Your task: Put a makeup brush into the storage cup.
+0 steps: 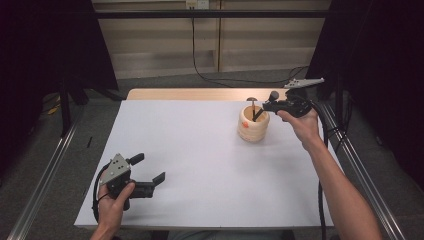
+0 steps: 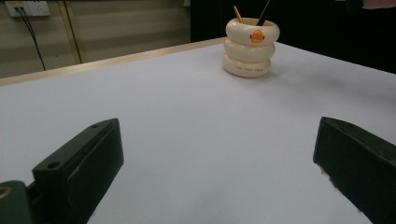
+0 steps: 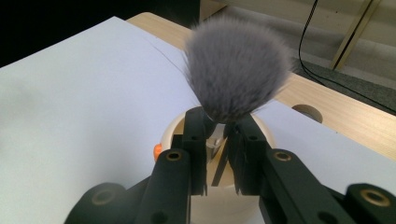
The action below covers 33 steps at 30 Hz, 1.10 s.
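Right gripper view has my right gripper [image 3: 219,140] clamped on a makeup brush [image 3: 236,70] just under its head, bristles up and handle pointing into the cream pen holder [image 3: 224,205] below, which reads to me as lowering it in upright. On the high view that holder [image 1: 253,123] sits at about two o'clock on the white surface [image 1: 200,160]. The bristle head is a full grey dome. My left gripper [image 1: 150,182] rests at seven o'clock with its jaws apart, holding nothing, clear of the work.
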Available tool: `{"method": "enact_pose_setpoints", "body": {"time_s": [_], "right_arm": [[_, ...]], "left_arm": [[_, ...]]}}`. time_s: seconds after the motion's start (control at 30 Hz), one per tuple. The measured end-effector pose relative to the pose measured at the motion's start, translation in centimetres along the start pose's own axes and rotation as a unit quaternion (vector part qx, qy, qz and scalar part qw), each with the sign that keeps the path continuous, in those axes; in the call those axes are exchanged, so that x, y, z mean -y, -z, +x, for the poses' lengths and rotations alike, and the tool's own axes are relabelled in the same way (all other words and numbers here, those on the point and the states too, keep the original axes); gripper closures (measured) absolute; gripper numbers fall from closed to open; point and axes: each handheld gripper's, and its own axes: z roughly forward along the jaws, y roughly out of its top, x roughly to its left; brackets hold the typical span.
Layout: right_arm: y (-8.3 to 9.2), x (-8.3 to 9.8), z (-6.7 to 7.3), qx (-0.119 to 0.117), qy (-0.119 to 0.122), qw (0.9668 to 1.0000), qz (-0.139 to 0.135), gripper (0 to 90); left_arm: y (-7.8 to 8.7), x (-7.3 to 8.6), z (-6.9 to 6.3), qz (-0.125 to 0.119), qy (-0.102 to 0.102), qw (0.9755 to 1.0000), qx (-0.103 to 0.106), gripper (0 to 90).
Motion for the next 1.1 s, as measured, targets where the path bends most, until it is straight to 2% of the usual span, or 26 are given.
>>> {"method": "enact_pose_setpoints", "body": {"time_s": [0.4,0.63,0.97,1.1], "right_arm": [[-1.1,0.6,0.3,-0.006,0.001,0.9999,0.014,77.1],[-1.5,1.1,0.4,-0.008,-0.001,0.9999,0.014,77.1],[-1.9,1.8,0.1,-0.012,-0.008,0.9998,0.014,76.9],[-2.0,1.8,0.2,-0.012,-0.010,0.9998,0.015,73.7]], "left_arm": [[0.1,0.0,0.0,0.001,-0.005,1.0000,-0.003,1.7],[0.1,-0.1,-0.1,0.001,-0.012,0.9999,-0.002,1.7],[0.0,0.0,-0.1,0.002,-0.012,0.9999,-0.003,1.7],[0.1,0.0,-0.1,0.001,-0.012,0.9999,-0.003,1.7]]}}
